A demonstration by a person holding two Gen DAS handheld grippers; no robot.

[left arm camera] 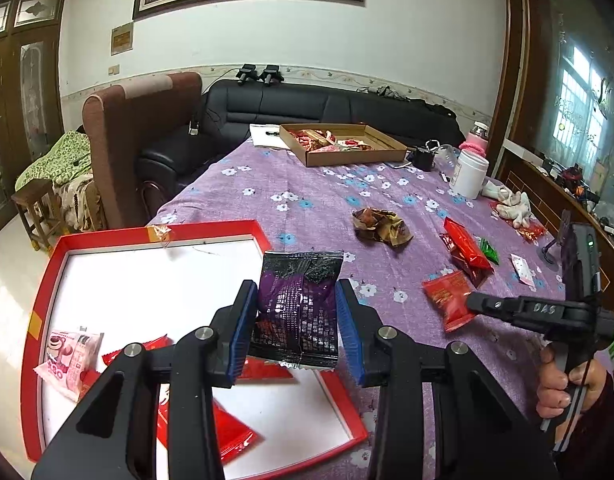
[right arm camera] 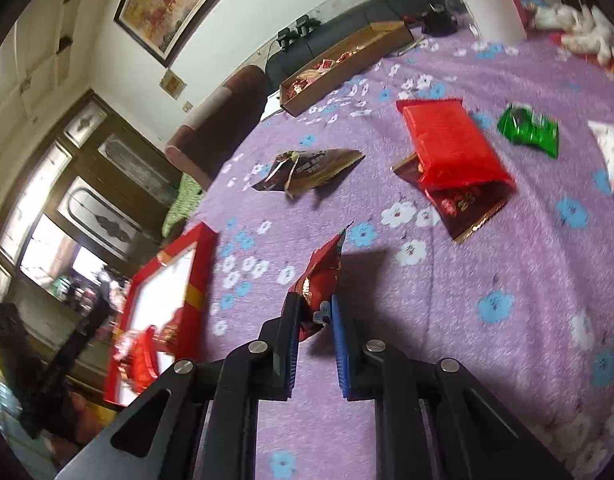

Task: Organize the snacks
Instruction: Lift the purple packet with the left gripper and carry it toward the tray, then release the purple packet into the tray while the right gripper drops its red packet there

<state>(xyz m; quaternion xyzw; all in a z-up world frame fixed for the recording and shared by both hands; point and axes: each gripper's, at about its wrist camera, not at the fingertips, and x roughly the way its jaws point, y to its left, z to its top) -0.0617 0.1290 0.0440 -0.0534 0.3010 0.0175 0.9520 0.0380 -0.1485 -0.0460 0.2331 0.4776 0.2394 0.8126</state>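
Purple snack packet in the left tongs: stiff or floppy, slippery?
The purple packet is probably light and semi-floppy: it stands up between the left tongs but its foil looks crinkled. The glossy film may slip, though the ribbed blue pads should help.

The right tool [left arm camera: 473, 303] bears the embossed letters "DAS".

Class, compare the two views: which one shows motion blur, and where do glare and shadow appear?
Right wrist view: smeared toward its edges, with a dark shadow on the tablecloth beside the held red packet. Left wrist view: sharp, with glare on the purple packet.
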